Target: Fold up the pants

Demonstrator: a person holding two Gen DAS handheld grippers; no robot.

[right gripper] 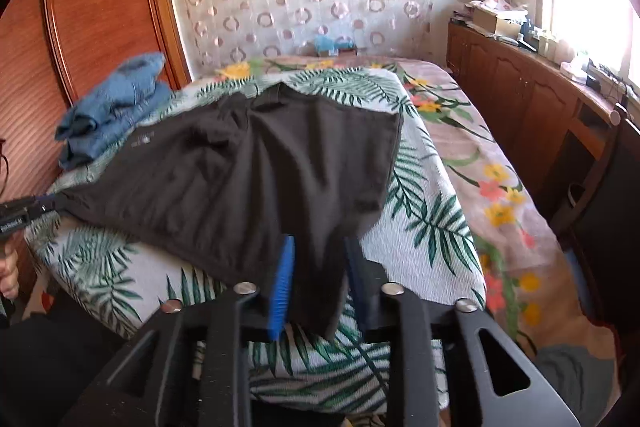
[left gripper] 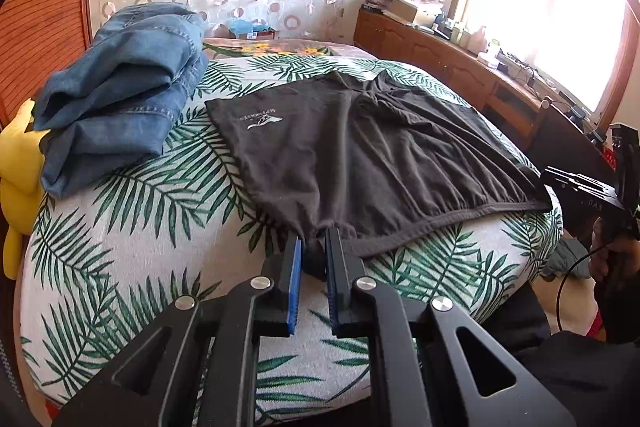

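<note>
Looking along your left claw (left gripper: 316, 247), you see its blue-padded fingers (left gripper: 295, 267) drawn close together and pinching the near left corner of the dark pants (left gripper: 360, 147) at the waistband. The pants lie spread on the leaf-print bed cover (left gripper: 120, 235), their legs running to the far side, a small pale logo on the left leg. Folded blue jeans (left gripper: 120, 99) sit on the bed at the far left, apart from the pants, with something yellow (left gripper: 20, 167) beside them. Your right claw (left gripper: 580, 187) shows at the right edge, at the other waistband corner.

Looking along your right claw (right gripper: 320, 267), you find its jaws standing apart, with a hanging bunch of the pants (right gripper: 260, 167) between the blue pad (right gripper: 282, 287) and the dark finger on the right. The fabric is blurred, and the pads do not look pressed on it. At the far left edge, your left claw (right gripper: 38, 207) holds the opposite corner. The jeans (right gripper: 116, 103) lie beyond, far left. No containers hold anything on the bed.
</note>
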